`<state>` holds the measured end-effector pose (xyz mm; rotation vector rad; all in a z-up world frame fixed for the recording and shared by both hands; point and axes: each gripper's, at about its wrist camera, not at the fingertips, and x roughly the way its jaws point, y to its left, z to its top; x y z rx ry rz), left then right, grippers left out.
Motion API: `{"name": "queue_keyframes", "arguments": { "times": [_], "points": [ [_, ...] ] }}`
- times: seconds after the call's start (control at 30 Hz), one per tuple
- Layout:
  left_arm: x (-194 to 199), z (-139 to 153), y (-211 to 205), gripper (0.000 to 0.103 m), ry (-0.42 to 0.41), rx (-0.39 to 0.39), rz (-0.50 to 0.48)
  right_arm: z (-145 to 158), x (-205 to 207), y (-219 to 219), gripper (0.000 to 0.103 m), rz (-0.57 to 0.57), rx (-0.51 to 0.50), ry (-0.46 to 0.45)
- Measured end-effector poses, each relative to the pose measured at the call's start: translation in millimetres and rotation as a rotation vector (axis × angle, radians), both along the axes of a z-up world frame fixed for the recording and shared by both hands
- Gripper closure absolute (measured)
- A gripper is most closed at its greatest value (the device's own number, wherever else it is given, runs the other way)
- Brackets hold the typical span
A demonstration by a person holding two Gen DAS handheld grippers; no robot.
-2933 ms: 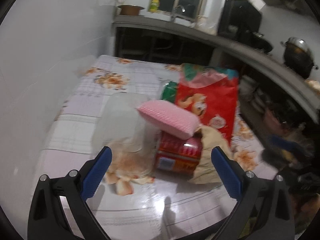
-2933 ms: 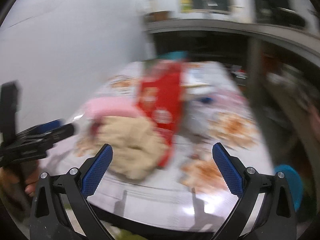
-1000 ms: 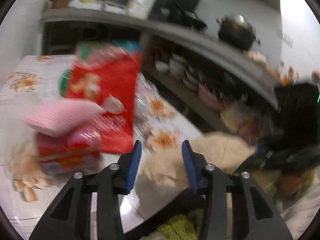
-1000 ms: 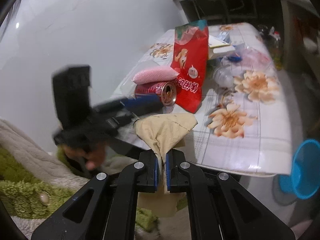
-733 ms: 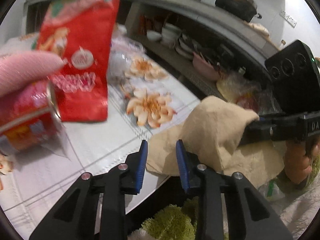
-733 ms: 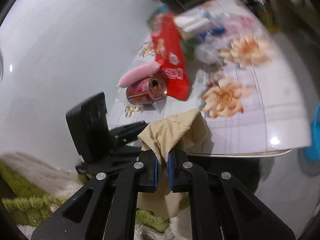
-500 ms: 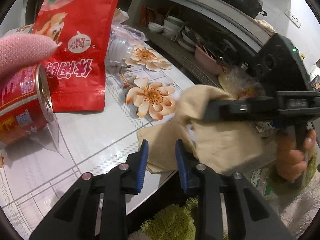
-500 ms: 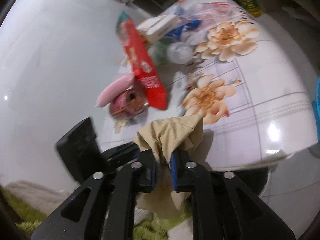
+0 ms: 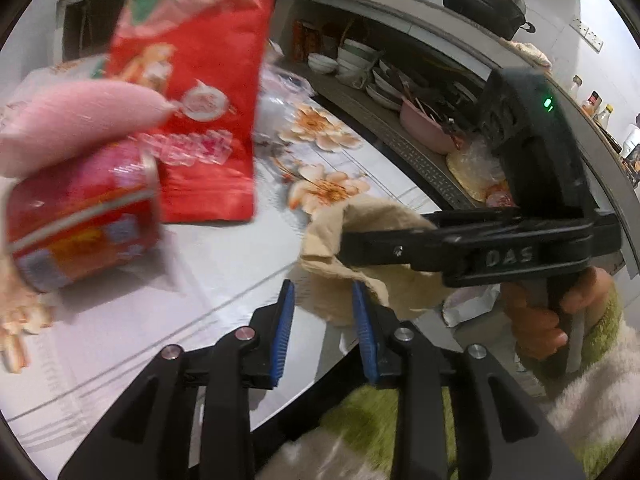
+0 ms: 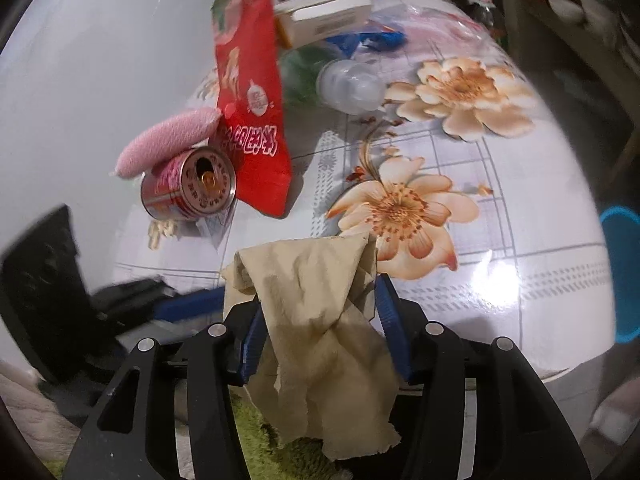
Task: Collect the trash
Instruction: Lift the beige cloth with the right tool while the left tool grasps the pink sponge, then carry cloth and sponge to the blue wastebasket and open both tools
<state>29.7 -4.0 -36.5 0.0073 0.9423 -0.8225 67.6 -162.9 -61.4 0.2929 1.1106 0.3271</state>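
Note:
A crumpled tan paper napkin [image 10: 320,312] hangs between the fingers of my right gripper [image 10: 318,320] at the table's front edge; the jaws stand partly apart with the napkin draped between them. In the left wrist view the napkin [image 9: 360,248] shows beside the right gripper's black body. My left gripper [image 9: 324,332] is narrowly open just below the napkin, at the table edge. A red can [image 10: 188,188] lies on its side under a pink sponge [image 10: 168,140], next to a red snack bag [image 10: 252,120].
The floral tablecloth [image 10: 460,240] carries a clear plastic bottle [image 10: 348,84], a white box [image 10: 324,20] and blue wrappers at the back. A white wall stands at left. A blue bin [image 10: 622,276] sits off the right edge. Kitchen shelves with dishes [image 9: 360,64] are behind.
The right gripper's jaws have widened around the napkin, which now hangs loosely. The left gripper has opened slightly and come closer to the napkin from below.

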Motion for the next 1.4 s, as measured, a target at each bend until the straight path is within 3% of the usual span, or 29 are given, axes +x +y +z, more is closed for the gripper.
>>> {"name": "queue_keyframes", "arguments": {
  "times": [0.2, 0.37, 0.47, 0.57, 0.67, 0.8, 0.9, 1.07, 1.27, 1.4],
  "points": [
    [6.6, 35.7, 48.3, 0.052, -0.104, -0.024, 0.089, -0.4, -6.5, 30.8, 0.053, 0.043, -0.183, -0.071],
    [28.6, 63.5, 71.0, 0.025, -0.220, 0.003, 0.222, -4.4, -12.7, 55.0, 0.061, 0.095, -0.363, -0.132],
    [43.6, 68.4, 75.7, 0.020, -0.251, 0.057, 0.292, -4.9, -15.0, 57.3, 0.069, 0.114, -0.361, -0.142],
    [54.6, 68.9, 86.3, 0.019, -0.234, 0.064, 0.348, -7.0, -16.0, 57.2, 0.073, 0.111, -0.353, -0.153],
    [60.0, 69.2, 91.6, 0.015, -0.250, 0.069, 0.357, -8.0, -17.2, 56.5, 0.073, 0.106, -0.349, -0.158],
    [77.1, 67.5, 81.3, 0.007, -0.270, 0.134, 0.305, -8.0, -17.0, 56.9, 0.073, 0.110, -0.346, -0.158],
    [95.7, 65.9, 71.0, 0.006, -0.230, 0.186, 0.223, -8.3, -15.5, 54.5, 0.073, 0.113, -0.340, -0.157],
    [131.4, 56.2, 54.6, 0.006, -0.090, 0.256, 0.065, -9.1, -15.9, 52.8, 0.073, 0.109, -0.325, -0.168],
    [166.0, 41.2, 54.6, 0.006, 0.117, 0.247, 0.048, -10.5, -13.8, 47.6, 0.073, 0.106, -0.293, -0.180],
    [175.5, 34.3, 48.2, 0.018, 0.149, 0.332, 0.043, -10.8, -12.1, 45.6, 0.074, 0.102, -0.272, -0.191]
  ]
}}
